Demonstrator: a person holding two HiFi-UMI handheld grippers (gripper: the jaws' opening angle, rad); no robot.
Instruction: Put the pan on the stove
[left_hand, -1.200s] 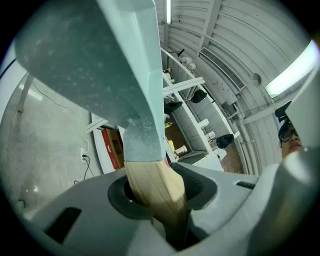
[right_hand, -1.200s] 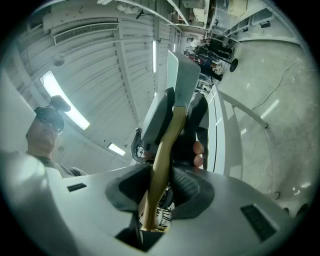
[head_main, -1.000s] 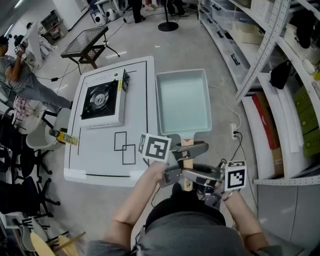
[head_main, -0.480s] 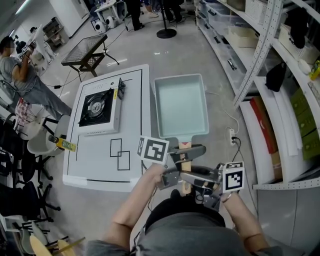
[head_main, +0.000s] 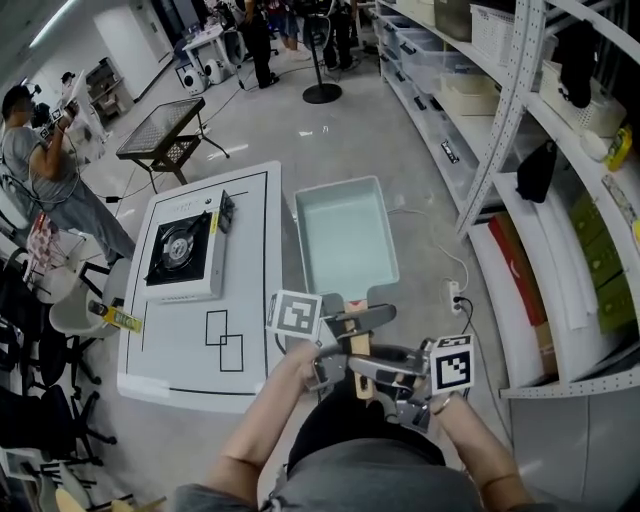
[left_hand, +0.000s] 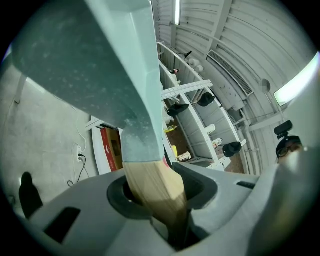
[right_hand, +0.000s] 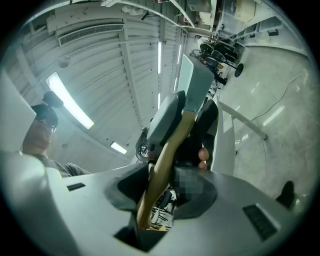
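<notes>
A person stood at the far left of the room, beside a white worktop that carried a portable gas stove on its far left part. Just right of the worktop, the pale green rectangular pan hung level above the floor, clear of the stove and not yet on it. The left claw was pinching the pan's wooden handle from the left side. The right claw reached in from the right. Its jaws had just been opening and stood spread, with the handle between them, lying against one jaw only. Metal shelving lined the room's right side.
</notes>
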